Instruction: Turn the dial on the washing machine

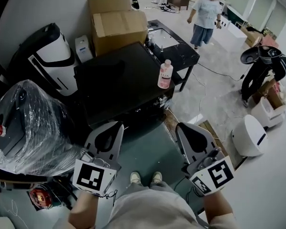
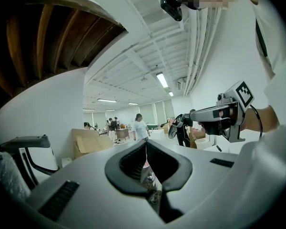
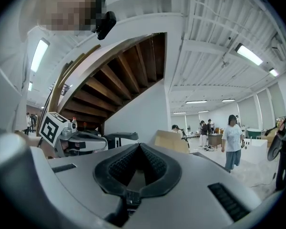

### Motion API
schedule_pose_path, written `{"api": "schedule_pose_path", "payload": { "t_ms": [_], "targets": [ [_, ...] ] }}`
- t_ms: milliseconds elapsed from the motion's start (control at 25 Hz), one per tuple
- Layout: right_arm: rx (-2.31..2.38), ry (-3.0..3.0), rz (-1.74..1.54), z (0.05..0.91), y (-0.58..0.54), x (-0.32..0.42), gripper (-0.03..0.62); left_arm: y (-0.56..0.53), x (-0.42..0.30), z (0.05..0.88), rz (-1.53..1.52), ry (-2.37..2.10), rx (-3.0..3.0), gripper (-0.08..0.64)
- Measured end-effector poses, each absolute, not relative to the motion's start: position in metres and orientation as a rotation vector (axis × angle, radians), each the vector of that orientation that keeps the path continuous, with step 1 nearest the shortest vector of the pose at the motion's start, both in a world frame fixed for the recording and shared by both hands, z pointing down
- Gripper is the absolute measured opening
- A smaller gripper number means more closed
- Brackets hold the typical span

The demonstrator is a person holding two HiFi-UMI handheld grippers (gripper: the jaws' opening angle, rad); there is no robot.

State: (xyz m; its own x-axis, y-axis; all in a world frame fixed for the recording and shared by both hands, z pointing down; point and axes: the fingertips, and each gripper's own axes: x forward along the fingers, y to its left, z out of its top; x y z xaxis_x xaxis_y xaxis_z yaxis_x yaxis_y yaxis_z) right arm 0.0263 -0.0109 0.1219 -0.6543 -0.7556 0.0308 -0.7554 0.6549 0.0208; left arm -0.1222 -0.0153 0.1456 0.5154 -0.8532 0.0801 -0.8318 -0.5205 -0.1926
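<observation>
The washing machine [image 1: 117, 82] is a black box with a flat dark top, standing in front of me in the head view. Its front face is in shadow and I cannot make out a dial. A pink bottle [image 1: 165, 74] stands on its right top edge. My left gripper [image 1: 115, 126] and right gripper [image 1: 182, 127] are held side by side low in front of the body, short of the machine and touching nothing. In the left gripper view the left gripper [image 2: 146, 144] has its jaws together and empty. The right gripper [image 3: 139, 146] is likewise shut and empty in its own view.
Cardboard boxes [image 1: 117, 25] stand behind the machine, with a white-and-black appliance [image 1: 47, 56] to their left. A plastic-wrapped unit [image 1: 24, 128] is at the near left. A black sink table [image 1: 176, 49] and a white round device [image 1: 250, 135] are on the right. A person [image 1: 205, 13] walks and another [image 1: 262, 70] bends over.
</observation>
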Motion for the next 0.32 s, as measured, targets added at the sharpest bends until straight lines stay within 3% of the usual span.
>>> {"api": "schedule_pose_path", "payload": {
  "t_ms": [320],
  "targets": [
    [1.288, -2.826, -0.010, 0.120, -0.012, 0.024, 0.028, -0.014, -0.118, 0.133, -0.169, 1.513, -2.672, 0.020]
  ]
}}
